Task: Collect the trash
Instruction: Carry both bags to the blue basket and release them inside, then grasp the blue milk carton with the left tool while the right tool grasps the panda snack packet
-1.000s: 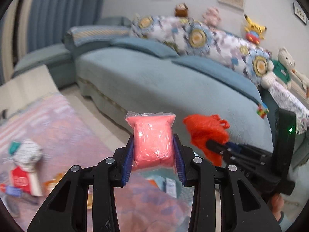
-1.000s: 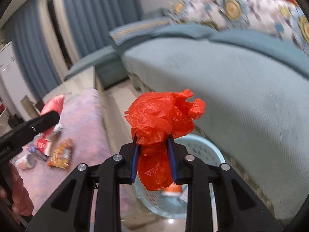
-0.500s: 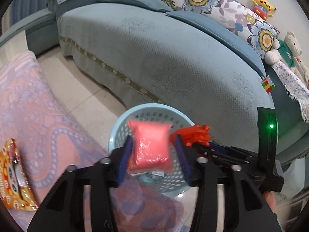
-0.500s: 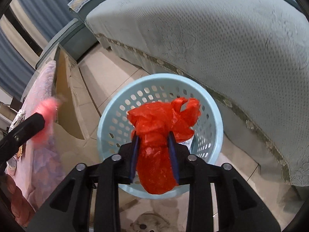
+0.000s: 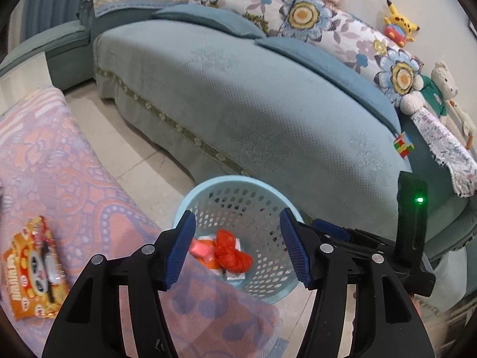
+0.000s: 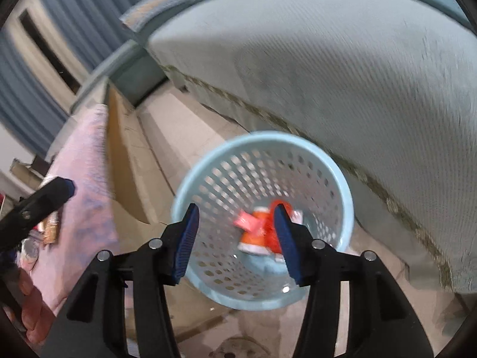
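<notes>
A light blue perforated basket [image 5: 268, 191] [image 6: 337, 173] stands on the floor by the sofa. Inside it lie a pink packet [image 5: 201, 248] [image 6: 246, 220], a crumpled red plastic bag [image 5: 231, 253] [image 6: 268, 232] and other wrappers. My left gripper [image 5: 238, 249] is open and empty above the basket's near rim. My right gripper [image 6: 237, 240] is open and empty over the basket; it also shows at the right of the left wrist view [image 5: 334, 229]. An orange snack packet [image 5: 35, 268] lies on the pink patterned cloth [image 5: 59, 164].
A teal sofa [image 5: 253, 104] with floral cushions and plush toys runs behind the basket. A colour cube [image 5: 404, 145] sits on its seat. The cloth-covered table [image 6: 86, 179] stands left of the basket, with more trash items [image 6: 49, 229] on it. Tiled floor lies between.
Both grippers opened over the basket. The pink packet and the red bag dropped from them and now lie inside the basket.
</notes>
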The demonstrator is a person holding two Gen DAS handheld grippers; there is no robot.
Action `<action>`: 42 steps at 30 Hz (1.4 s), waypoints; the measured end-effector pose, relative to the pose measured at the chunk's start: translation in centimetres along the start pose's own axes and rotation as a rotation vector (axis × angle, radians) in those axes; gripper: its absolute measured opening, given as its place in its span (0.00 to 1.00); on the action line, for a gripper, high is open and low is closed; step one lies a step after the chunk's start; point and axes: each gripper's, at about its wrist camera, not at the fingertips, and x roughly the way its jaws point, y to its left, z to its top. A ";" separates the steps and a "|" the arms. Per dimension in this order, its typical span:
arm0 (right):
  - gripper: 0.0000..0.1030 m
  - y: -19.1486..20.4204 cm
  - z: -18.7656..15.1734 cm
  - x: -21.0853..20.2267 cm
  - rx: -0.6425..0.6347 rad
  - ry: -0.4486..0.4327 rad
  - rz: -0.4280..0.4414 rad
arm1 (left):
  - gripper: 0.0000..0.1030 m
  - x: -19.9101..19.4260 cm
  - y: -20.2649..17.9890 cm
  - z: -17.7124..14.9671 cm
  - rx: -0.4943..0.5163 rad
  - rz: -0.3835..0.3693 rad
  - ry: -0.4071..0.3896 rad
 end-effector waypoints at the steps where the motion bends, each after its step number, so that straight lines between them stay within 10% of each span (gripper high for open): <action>1: 0.47 1.1 0.1 -1.0 -0.030 -0.032 0.018 | 0.56 -0.9 0.0 0.1 0.003 -0.002 -0.019; 11: 0.47 12.2 -0.1 -9.0 -0.281 -0.265 0.199 | 0.67 -16.4 4.1 -1.2 -0.089 0.084 -0.314; 23: 0.48 24.6 -3.8 -5.0 -0.498 -0.229 0.247 | 0.69 -32.5 17.9 -10.9 -0.358 0.525 -0.437; 33: 0.50 26.8 -5.5 1.3 -0.536 -0.126 0.207 | 0.68 -36.3 27.4 -17.7 -0.418 0.853 -0.265; 42: 0.56 25.6 -3.7 3.0 -0.518 -0.018 0.211 | 0.49 -34.7 33.7 -18.7 -0.488 0.903 -0.113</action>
